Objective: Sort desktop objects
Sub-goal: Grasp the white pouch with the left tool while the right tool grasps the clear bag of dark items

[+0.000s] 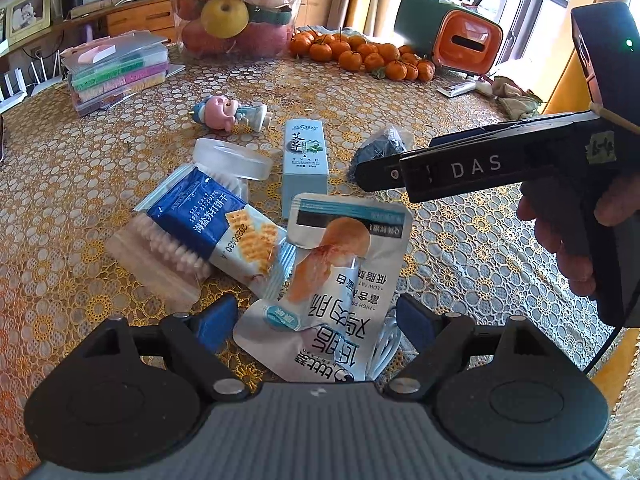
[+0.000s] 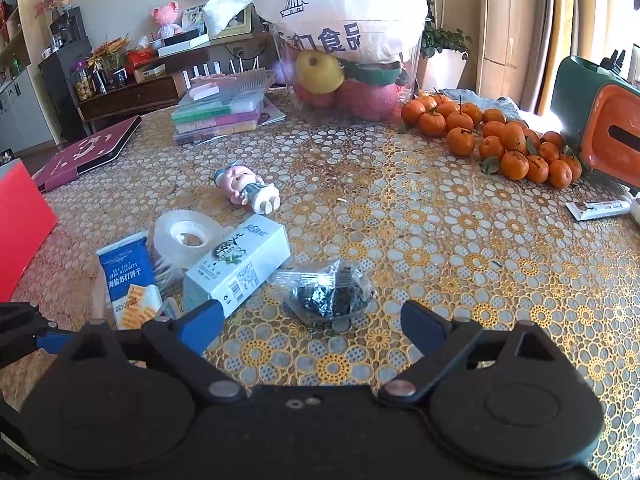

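The left tool (image 1: 316, 318) is hanging low over the surface (image 1: 460, 240) with its blue fingers (image 1: 214, 320) standing wide apart. The right tool (image 2: 312, 326) is likewise gaping, fingers spread, angled downward ahead and to the right of the left one. A hand (image 1: 568, 236) is wrapping its black grip.

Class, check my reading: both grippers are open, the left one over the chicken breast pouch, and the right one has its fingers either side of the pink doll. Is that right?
Not quite. In the right wrist view, the right gripper points at the dark clear-wrapped packet, not the pink doll, which lies farther back on the table. The rest holds: both grippers are open, and the left gripper is over the chicken breast pouch.
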`<action>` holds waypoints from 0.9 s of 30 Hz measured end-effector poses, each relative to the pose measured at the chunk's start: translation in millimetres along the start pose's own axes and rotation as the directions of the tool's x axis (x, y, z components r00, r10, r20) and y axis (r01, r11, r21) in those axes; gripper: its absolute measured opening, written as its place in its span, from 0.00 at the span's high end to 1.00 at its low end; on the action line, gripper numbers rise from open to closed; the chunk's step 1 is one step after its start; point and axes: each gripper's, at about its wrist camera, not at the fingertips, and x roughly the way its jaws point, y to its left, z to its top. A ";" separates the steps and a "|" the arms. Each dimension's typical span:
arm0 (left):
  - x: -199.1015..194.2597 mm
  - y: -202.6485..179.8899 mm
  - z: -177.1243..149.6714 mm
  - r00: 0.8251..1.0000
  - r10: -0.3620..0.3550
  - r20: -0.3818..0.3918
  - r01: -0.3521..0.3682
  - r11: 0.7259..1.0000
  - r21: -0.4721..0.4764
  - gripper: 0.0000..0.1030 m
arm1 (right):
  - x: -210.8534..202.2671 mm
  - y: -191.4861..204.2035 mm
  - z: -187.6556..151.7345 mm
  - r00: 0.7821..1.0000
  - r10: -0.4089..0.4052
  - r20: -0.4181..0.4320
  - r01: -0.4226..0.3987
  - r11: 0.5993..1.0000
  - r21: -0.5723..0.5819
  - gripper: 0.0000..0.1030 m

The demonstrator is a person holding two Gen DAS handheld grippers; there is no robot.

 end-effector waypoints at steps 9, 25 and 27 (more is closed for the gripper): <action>0.2 -0.1 -0.3 1.000 0.004 0.015 -0.004 1.000 -0.001 0.17 | 13.9 -1.6 2.2 1.000 -0.006 -0.017 0.006 1.000 0.011 0.19; -9.3 0.2 2.0 0.999 -0.007 0.042 0.007 1.000 -0.010 0.46 | 11.1 -0.1 0.6 0.999 -0.014 -0.030 0.014 1.000 -0.005 0.60; -9.1 0.4 1.8 0.999 -0.007 0.040 0.008 1.000 -0.013 0.46 | 8.7 0.8 0.0 1.000 -0.018 -0.024 0.018 1.000 -0.010 0.61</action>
